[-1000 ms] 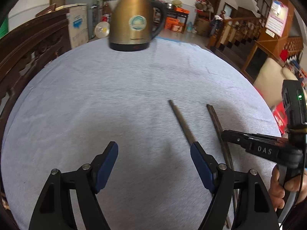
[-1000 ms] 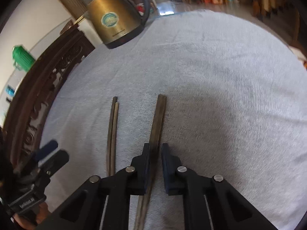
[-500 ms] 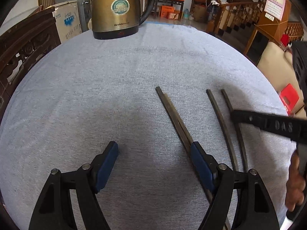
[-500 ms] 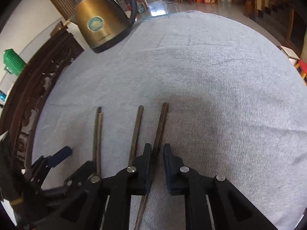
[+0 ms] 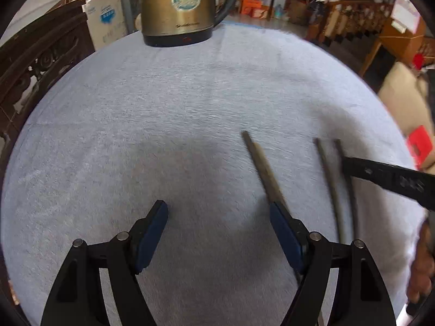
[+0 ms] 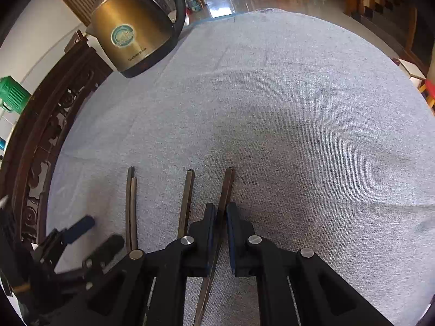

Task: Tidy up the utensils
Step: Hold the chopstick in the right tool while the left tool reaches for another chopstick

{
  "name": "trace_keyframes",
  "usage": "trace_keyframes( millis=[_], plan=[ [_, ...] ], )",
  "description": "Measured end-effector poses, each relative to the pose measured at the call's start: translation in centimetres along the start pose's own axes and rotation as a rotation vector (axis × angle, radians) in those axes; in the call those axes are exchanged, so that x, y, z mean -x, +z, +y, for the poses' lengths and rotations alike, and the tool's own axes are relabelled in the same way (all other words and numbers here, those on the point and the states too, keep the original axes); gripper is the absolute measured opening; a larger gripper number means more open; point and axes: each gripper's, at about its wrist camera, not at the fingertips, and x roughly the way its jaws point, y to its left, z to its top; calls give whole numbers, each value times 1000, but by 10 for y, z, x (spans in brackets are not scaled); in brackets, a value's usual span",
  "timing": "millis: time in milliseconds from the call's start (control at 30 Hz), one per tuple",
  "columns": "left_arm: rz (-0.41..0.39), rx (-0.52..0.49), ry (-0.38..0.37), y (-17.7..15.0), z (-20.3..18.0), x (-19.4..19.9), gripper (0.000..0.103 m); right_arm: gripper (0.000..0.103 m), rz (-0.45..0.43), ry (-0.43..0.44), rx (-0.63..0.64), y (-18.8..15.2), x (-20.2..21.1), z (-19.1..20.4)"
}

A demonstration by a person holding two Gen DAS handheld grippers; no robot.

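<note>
Several dark wooden chopsticks lie on the grey tablecloth (image 6: 299, 108). My right gripper (image 6: 221, 214) is shut on one chopstick (image 6: 227, 187), which points away over the cloth. A second chopstick (image 6: 187, 198) lies just left of it. A touching pair (image 6: 131, 203) lies further left. My left gripper (image 5: 217, 228) is open and empty, low over the cloth. Its right finger sits over the near end of the pair (image 5: 262, 163). The two separate chopsticks (image 5: 330, 179) lie to its right, under the right gripper's finger (image 5: 386, 174).
A brass electric kettle (image 5: 182, 8) stands at the table's far edge, also seen in the right wrist view (image 6: 136, 24). A carved dark wooden chair back (image 6: 35, 146) runs along the left side. My left gripper shows at the right wrist view's lower left (image 6: 78, 233).
The right gripper pulled one chopstick away from its mate, so the two now lie apart. Both grippers advanced toward the kettle. The left gripper stayed open.
</note>
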Motion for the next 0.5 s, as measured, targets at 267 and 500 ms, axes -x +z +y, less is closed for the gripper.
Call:
trace_keyframes(
  millis=[267, 500],
  plan=[
    [18, 2, 47, 26, -10, -14, 80, 10, 2, -69, 40, 13, -8, 11],
    [-9, 8, -33, 22, -15, 4, 80, 10, -11, -11, 44, 8, -4, 2]
  ],
)
